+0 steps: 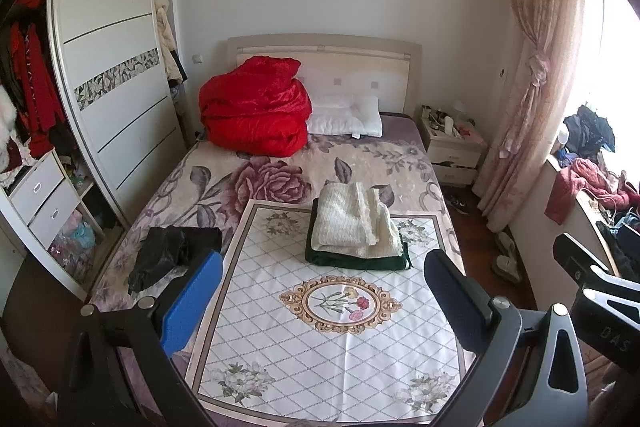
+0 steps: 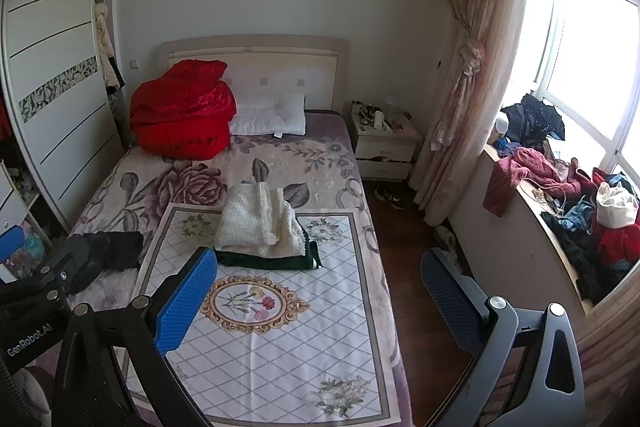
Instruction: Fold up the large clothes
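A folded cream knit garment point(image 1: 352, 223) point(image 2: 258, 225) lies on top of a folded dark green garment point(image 1: 356, 259) point(image 2: 272, 261), both on a white patterned mat point(image 1: 320, 347) point(image 2: 280, 339) on the bed. A crumpled black garment point(image 1: 172, 255) point(image 2: 116, 249) lies at the mat's left. My left gripper point(image 1: 320, 295) hovers open above the mat's near half, holding nothing. My right gripper point(image 2: 320, 295) is open too, empty, over the bed's right edge. The other gripper's body shows at each view's side edge.
A red quilt point(image 1: 256, 111) and white pillow point(image 1: 346, 117) sit at the headboard. A wardrobe point(image 1: 108, 87) stands left, a nightstand point(image 2: 384, 143) right of the bed. A window ledge heaped with clothes point(image 2: 568, 195) and a tied curtain point(image 2: 460, 87) line the right side.
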A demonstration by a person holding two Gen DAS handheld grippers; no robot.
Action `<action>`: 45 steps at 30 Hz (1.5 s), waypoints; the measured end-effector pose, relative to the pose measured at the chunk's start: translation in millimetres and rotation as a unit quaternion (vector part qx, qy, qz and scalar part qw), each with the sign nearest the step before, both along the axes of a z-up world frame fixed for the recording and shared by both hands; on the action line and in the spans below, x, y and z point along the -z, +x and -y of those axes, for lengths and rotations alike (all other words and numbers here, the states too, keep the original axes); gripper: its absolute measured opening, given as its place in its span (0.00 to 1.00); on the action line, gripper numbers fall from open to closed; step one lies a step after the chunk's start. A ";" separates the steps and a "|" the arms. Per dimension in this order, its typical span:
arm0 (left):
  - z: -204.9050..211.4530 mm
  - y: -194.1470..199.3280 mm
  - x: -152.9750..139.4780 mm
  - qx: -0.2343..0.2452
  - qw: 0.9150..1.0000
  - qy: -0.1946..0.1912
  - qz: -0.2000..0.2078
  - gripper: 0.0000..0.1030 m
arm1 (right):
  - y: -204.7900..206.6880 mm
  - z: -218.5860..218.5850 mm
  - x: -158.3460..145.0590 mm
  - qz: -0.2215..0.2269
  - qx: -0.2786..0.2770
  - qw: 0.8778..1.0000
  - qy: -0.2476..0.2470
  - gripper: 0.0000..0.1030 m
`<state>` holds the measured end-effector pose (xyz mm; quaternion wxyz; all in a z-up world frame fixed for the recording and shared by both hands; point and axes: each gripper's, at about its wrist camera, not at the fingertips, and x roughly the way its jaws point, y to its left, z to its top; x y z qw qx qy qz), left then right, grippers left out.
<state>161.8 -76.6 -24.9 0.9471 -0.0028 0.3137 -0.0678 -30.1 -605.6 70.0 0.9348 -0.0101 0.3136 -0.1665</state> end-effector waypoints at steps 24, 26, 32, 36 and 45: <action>-4.3 -13.4 8.1 -0.007 1.000 -0.003 -0.005 1.00 | -2.5 -6.4 9.0 -0.008 -0.006 1.000 -0.001 1.00; -4.3 -14.5 8.5 -0.006 1.000 -0.004 -0.005 1.00 | -3.1 -6.6 8.8 -0.007 -0.006 1.000 0.000 1.00; -5.8 -16.1 7.7 -0.009 1.000 -0.003 -0.005 1.00 | -2.6 -8.0 7.5 -0.009 -0.009 1.000 0.000 1.00; -8.5 -17.3 7.5 -0.011 1.000 -0.001 -0.005 1.00 | -2.7 -12.4 6.2 -0.009 -0.012 1.000 -0.001 1.00; -13.3 -18.7 6.6 -0.014 1.000 -0.002 -0.005 1.00 | -3.7 -16.0 6.6 -0.008 -0.013 1.000 0.001 1.00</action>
